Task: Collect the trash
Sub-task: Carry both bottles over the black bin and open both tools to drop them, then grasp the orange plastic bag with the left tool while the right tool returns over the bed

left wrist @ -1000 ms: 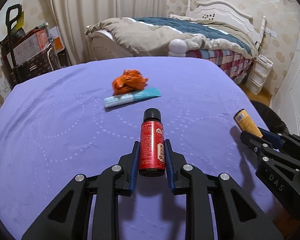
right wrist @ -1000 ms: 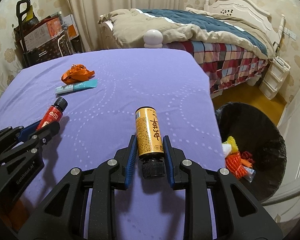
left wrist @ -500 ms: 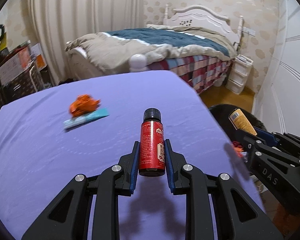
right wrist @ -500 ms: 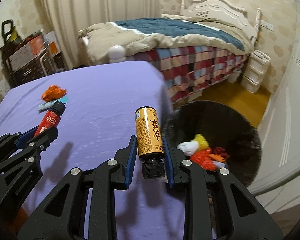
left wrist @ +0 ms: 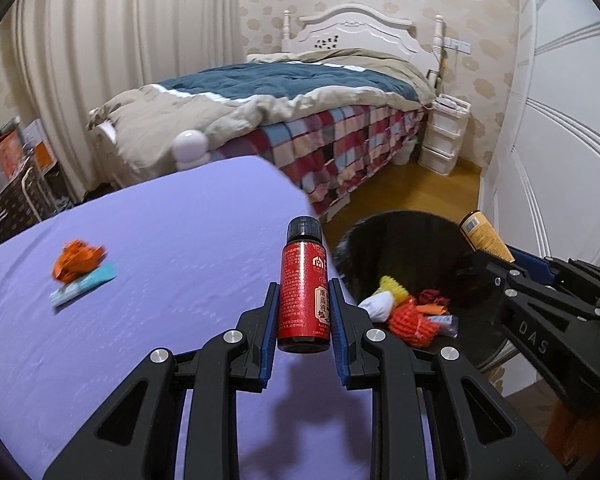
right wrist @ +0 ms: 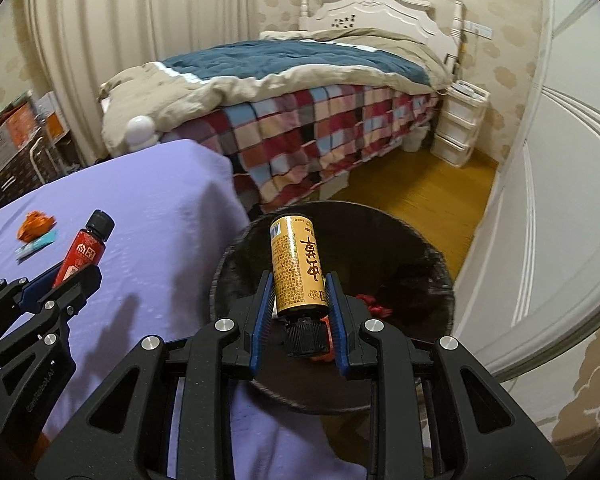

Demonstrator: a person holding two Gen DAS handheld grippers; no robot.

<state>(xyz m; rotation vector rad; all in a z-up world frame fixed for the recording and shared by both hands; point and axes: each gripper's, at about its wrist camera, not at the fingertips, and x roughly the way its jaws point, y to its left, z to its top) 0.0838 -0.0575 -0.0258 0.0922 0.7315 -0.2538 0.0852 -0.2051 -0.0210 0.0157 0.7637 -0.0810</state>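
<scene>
Directly below the right gripper [right wrist: 300, 304] gapes the black trash bin [right wrist: 432, 264], and its jaws clamp the yellow bottle [right wrist: 298, 266], cap toward the camera. To its left, the left gripper [left wrist: 303, 312] grips the red bottle [left wrist: 303, 292] above the edge of the purple worktop [left wrist: 160, 240], the bin just to its right. This looks like the carry-to-bin step. Next, the right should let go; the left needs to travel further right first. An orange wrapper [left wrist: 78, 266] and teal tube [left wrist: 82, 289] wait far left.

The black bin's [right wrist: 428, 264] mouth at frame centre lay unobstructed; the purple table edge [right wrist: 220, 184] at left and white wardrobe [right wrist: 572, 184] at right hemmed it.
</scene>
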